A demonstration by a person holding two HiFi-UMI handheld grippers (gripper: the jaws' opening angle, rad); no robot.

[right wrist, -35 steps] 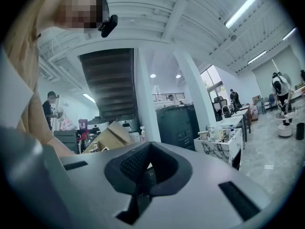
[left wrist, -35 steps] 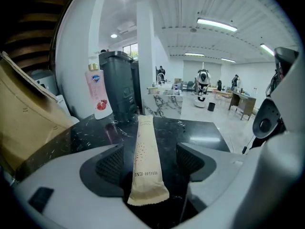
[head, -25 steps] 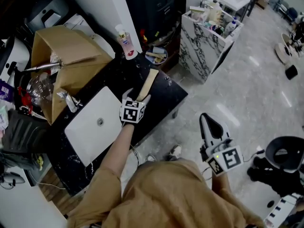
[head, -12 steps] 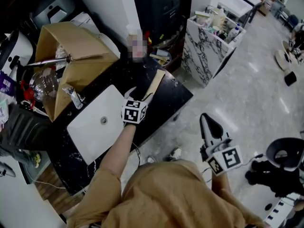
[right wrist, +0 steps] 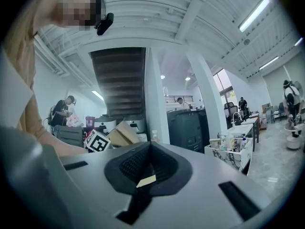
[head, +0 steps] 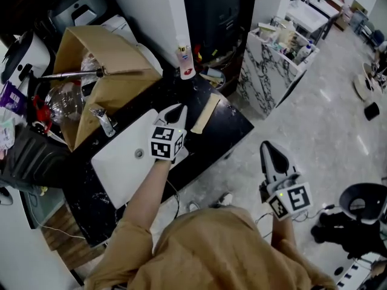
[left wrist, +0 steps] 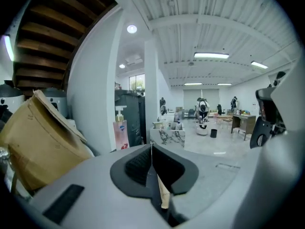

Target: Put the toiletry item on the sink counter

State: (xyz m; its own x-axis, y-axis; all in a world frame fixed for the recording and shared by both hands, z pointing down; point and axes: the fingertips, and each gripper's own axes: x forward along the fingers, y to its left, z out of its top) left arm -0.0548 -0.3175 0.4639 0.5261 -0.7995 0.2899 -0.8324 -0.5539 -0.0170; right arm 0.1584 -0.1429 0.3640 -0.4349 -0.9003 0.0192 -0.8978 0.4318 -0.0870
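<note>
My left hand-held gripper (head: 175, 112) has just pressed its jaws together, with nothing between them. It hangs over the far edge of the white sink basin (head: 121, 162), above the surface. The toiletry item (head: 205, 113), a flat beige tube, lies on the black worktop (head: 227, 124) just beside the basin's right side, apart from this gripper. Behind it a pump bottle (head: 185, 62) stands upright near the wall, and an open cardboard box (head: 103, 71) sits at the left. My right hand-held gripper (head: 269, 153) is well apart, over the floor, with its jaws also closed and holding nothing.
</note>
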